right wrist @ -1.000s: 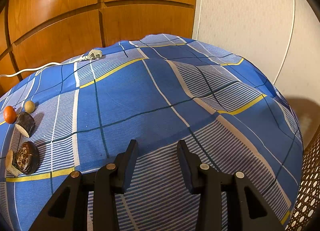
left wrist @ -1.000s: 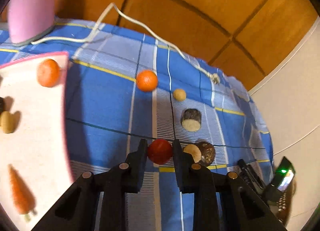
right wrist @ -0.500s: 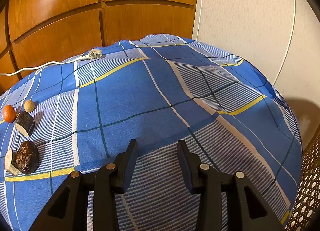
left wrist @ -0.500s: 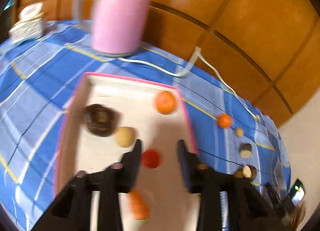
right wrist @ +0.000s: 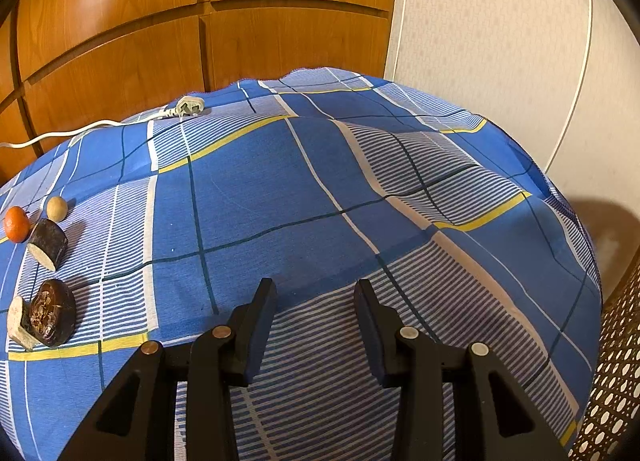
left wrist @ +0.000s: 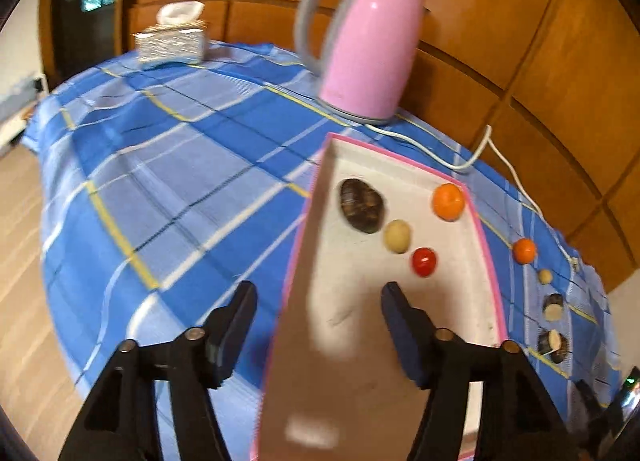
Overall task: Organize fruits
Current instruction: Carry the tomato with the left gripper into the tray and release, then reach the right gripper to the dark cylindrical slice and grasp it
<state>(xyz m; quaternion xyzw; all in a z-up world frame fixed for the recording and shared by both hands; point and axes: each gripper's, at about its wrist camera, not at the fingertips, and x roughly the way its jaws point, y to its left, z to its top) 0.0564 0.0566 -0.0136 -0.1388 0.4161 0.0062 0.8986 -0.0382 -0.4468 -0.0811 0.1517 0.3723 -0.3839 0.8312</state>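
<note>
Now the left gripper (left wrist: 316, 297) hangs over the near part of the pink-rimmed tray (left wrist: 486, 245), its jaws opening with nothing between them. The red fruit (left wrist: 424, 261) lies free on the tray floor ahead of the jaws and a little toward the right-hand one, apart from both. Beyond it in the tray sit a pale round fruit (left wrist: 397, 236), a dark brown wrinkled piece (left wrist: 361, 205) and an orange fruit (left wrist: 448, 202) close to the far right rim.

What is left to gather lies outside the tray, to its right on the blue checked cloth (left wrist: 168, 165): a small orange (left wrist: 524, 250), a tan ball (left wrist: 544, 276), a cut dark-skinned chunk (left wrist: 553, 306) and a brown piece with a pale slice (left wrist: 553, 342), strung in a line running toward the near edge. In my judgement, the next pick means swinging right over the tray's right rim, so the jaws must clear that wall.

The right gripper (right wrist: 316, 297) points down at bare cloth, jaws partly parted and empty. The same four pieces show at the far left of its view, well apart from it; the chunk (right wrist: 48, 243) lies with its cut face turned toward the near left. Either hand could reach them. The kettle (left wrist: 370, 49) and its white cord (left wrist: 460, 165) stand behind the tray, away from the path.
</note>
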